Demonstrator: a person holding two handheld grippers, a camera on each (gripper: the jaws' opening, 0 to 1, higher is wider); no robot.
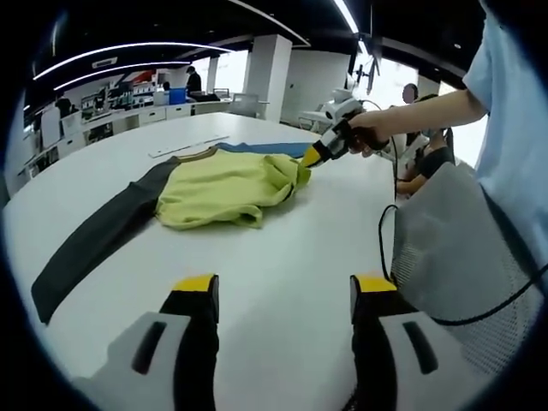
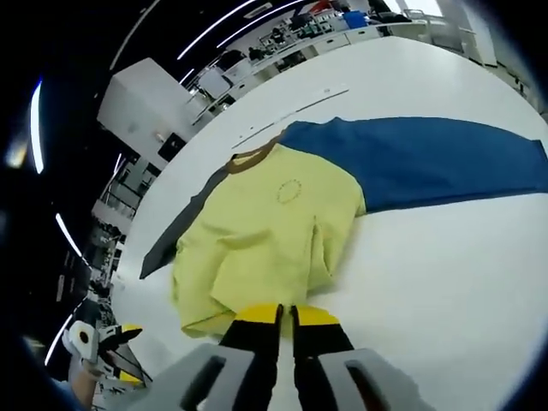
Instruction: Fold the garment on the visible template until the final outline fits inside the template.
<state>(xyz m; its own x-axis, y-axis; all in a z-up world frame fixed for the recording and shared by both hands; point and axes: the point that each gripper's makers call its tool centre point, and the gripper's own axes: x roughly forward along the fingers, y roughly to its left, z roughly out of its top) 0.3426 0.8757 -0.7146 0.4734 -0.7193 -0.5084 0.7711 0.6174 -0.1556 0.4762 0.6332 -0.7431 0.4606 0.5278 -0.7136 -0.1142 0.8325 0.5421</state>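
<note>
A long-sleeved garment lies on the white table. Its yellow body is folded over. One dark grey sleeve stretches out to the left, and a blue sleeve spreads out behind. My right gripper is at the yellow body's edge with its jaws shut on the bunched fabric. My left gripper hovers open over bare table, well short of the garment.
A thin white strip lies on the table beyond the garment. A person's arm holds the right gripper. A grey mesh chair back and a black cable stand at the table's right edge. Desks fill the background.
</note>
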